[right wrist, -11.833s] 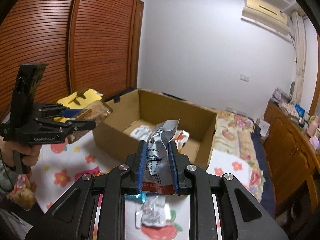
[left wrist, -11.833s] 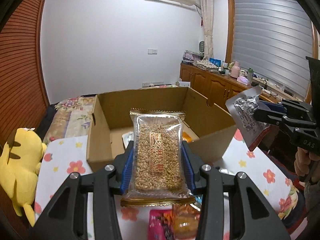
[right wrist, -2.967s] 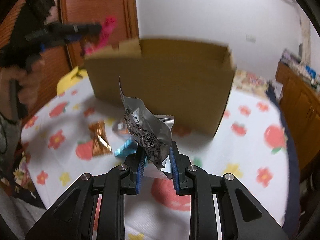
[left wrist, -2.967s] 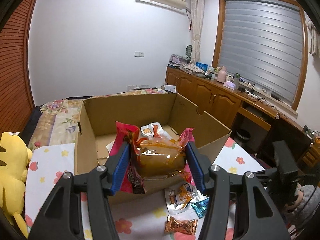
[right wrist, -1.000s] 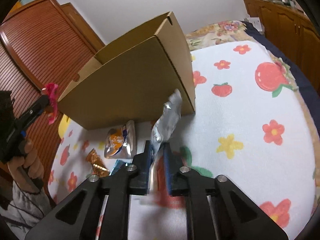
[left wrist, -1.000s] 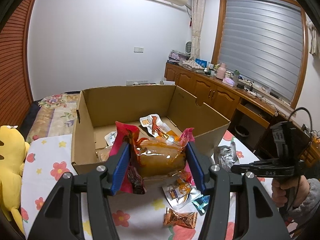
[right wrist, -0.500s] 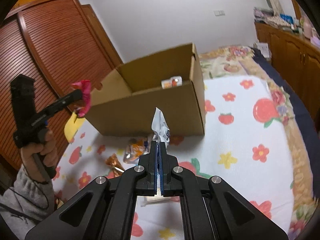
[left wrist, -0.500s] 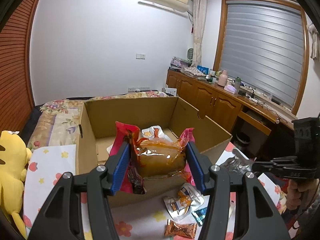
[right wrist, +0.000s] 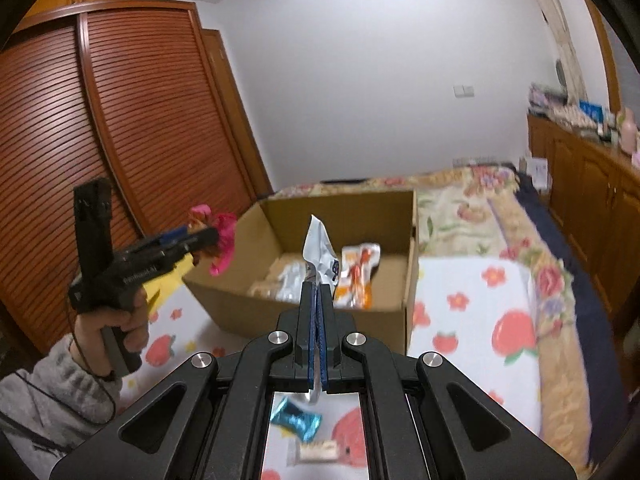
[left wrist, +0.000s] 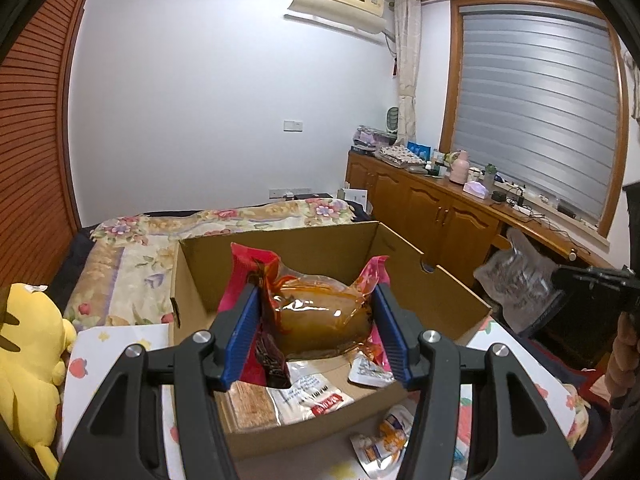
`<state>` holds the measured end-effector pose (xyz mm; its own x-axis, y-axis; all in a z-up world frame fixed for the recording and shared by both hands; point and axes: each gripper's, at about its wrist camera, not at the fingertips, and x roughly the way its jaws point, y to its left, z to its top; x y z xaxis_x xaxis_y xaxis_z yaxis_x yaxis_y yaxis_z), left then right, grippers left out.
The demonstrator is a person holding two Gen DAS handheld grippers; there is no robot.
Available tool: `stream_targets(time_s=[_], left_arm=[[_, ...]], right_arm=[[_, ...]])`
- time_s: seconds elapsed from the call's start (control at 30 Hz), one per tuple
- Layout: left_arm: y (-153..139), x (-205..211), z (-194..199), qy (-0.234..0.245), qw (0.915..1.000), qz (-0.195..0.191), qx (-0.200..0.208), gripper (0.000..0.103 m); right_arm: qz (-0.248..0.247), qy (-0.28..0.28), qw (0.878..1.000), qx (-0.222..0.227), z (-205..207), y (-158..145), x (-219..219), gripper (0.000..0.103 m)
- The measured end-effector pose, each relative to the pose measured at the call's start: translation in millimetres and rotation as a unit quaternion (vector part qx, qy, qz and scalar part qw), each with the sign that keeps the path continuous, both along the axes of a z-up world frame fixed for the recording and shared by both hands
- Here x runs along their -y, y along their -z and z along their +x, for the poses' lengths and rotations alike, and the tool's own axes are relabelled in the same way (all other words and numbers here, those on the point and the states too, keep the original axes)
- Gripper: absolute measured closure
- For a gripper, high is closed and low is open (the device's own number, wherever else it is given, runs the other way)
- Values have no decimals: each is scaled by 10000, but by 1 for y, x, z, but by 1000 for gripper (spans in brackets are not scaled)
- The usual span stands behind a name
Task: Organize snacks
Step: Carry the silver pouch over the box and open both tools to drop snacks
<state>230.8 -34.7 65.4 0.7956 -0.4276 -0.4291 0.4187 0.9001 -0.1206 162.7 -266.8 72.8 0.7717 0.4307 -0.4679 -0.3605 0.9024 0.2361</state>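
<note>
My left gripper (left wrist: 316, 324) is shut on a pink and orange snack packet (left wrist: 316, 316), held just above the near part of the open cardboard box (left wrist: 276, 254); it also shows in the right wrist view (right wrist: 204, 240). My right gripper (right wrist: 317, 292) is shut on a silver foil packet (right wrist: 318, 254), held edge-on above the near wall of the box (right wrist: 412, 248). The same foil packet (left wrist: 516, 280) hangs to the right of the box in the left wrist view. Several packets (right wrist: 356, 272) lie inside the box.
Loose snacks lie on the floral tablecloth in front of the box: an orange-white pouch (left wrist: 384, 440), a blue candy (right wrist: 296, 420) and a white bar (right wrist: 318, 450). A yellow plush toy (left wrist: 28, 360) sits at the left. A bed (left wrist: 160, 240) lies beyond the box.
Both grippers rose and moved toward the box with their packets. The left one now looks down into the box; the right one faces its open top.
</note>
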Motion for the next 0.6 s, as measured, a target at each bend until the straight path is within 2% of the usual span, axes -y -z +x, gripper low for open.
stream_targets(time_s=[0.2,0.5,0.6], left_arm=[[8,3,19,-80,9999,53,-84,46],[27,14,38,-109,9991,212,-354,44],[27,17,36,-94,9992,248,-296,34]], right_arm=[[-262,-63,9994,232,32,-6,-20,103],[-676,-209,9974,133,80,20,-50,103],[-749,-257,9969,-3,92,32,-57,103]])
